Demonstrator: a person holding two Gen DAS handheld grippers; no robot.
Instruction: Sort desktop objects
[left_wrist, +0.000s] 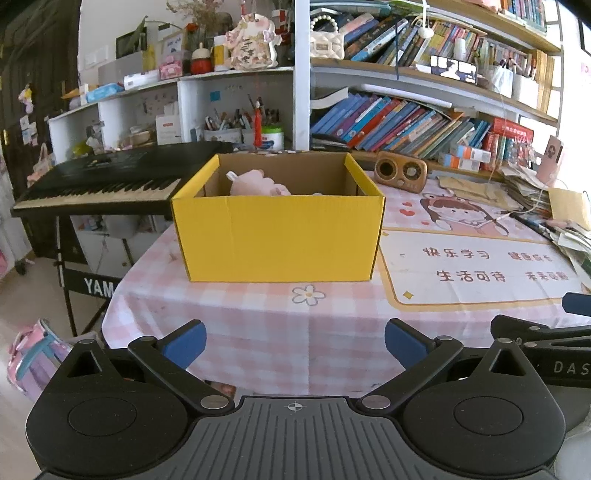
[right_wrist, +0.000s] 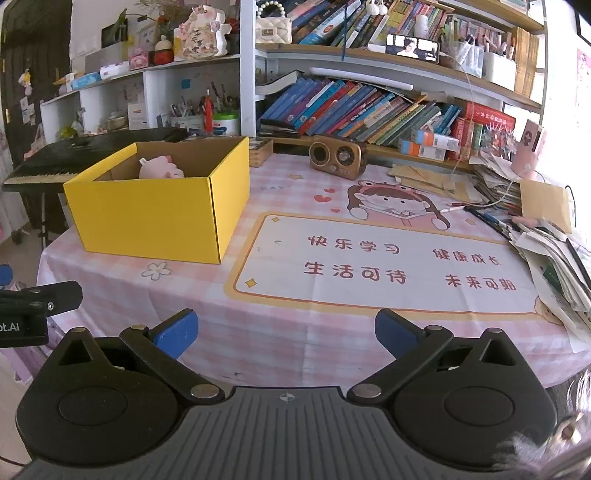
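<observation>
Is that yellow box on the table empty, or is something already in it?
Not empty: the open-topped yellow box holds a pink plush toy, showing above its rim.

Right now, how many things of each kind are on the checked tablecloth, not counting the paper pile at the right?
Yellow cardboard box: 1
Pink plush toy, inside the box: 1
Brown retro radio: 1
Total: 3

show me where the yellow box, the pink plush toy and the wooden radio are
yellow box (left_wrist: 277, 236), left wrist view, middle of its front wall
pink plush toy (right_wrist: 160, 168), right wrist view, its body showing above the box rim
wooden radio (right_wrist: 338, 157), right wrist view, centre of its front face
</observation>
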